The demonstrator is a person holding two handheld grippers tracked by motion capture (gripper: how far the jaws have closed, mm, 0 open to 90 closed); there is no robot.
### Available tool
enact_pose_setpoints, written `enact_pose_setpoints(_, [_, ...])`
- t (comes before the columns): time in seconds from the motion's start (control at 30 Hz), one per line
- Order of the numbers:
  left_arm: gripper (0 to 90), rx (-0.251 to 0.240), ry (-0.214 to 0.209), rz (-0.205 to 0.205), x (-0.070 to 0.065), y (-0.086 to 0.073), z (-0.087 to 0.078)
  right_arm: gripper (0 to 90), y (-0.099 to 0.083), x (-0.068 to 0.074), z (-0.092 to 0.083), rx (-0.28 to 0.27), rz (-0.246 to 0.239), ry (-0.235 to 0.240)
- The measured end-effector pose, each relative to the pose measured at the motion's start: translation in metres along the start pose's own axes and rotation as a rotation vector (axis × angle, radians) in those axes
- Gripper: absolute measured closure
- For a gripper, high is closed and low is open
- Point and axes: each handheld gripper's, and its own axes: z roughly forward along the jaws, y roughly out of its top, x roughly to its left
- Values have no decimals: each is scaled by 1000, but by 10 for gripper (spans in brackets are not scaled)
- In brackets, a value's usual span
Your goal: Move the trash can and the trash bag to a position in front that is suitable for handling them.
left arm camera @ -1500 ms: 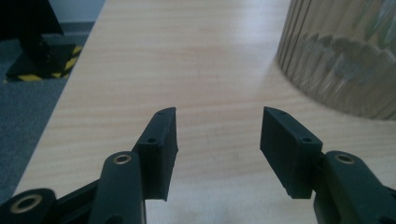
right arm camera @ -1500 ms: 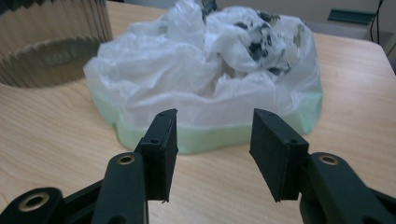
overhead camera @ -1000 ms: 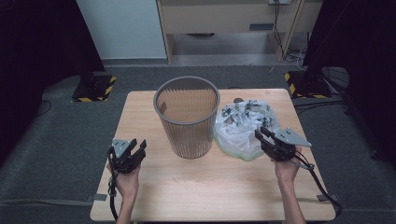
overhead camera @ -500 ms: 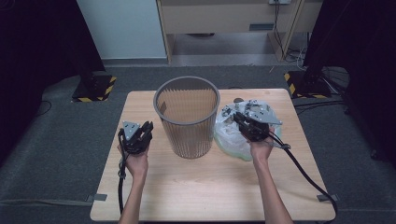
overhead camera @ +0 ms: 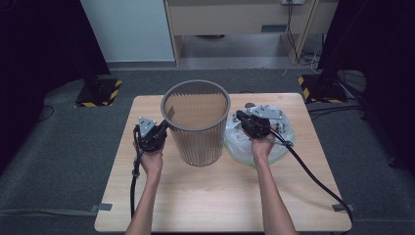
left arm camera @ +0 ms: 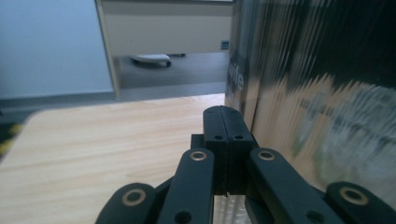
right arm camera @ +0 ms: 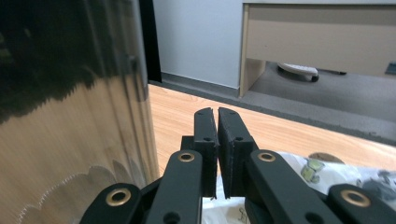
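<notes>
The wastebasket stands upright mid-tabletop, long axis vertical, mouth up. Left claw sits pinched together, empty, against its left wall; its jaws have just been closing. Right claw, nearly together and empty, has been closing too, above the plastic bag. Blurred lettering on the wall, perhaps "ite".

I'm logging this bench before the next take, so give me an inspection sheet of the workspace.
Surface: wooden table, bare at the front.
Job's things: waste bin upright at centre; clear plastic bag of printed scraps at its right.
Clutter: nothing seen.
Grippers: left hand-held gripper shut, empty, beside the bin wall; right hand-held gripper shut, empty, above the bag.
Cables: one black cable trails from each gripper.
Surroundings: grey floor, striped stand bases, cabinet behind.
</notes>
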Motion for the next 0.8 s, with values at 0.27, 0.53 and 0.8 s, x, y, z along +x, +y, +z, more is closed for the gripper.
enact_pose_setpoints(0.27, [900,14,-22,-16,4,-2,3,886,3,11,12,14,-14,7])
enact_pose_setpoints(0.53, [900,37,-59,-16,2,-3,3,900,5,27,19,-2,-34,17])
enact_pose_setpoints(0.8, [900,71,-49,-29,3,-2,-2,900,6,32,11,29,-72,37])
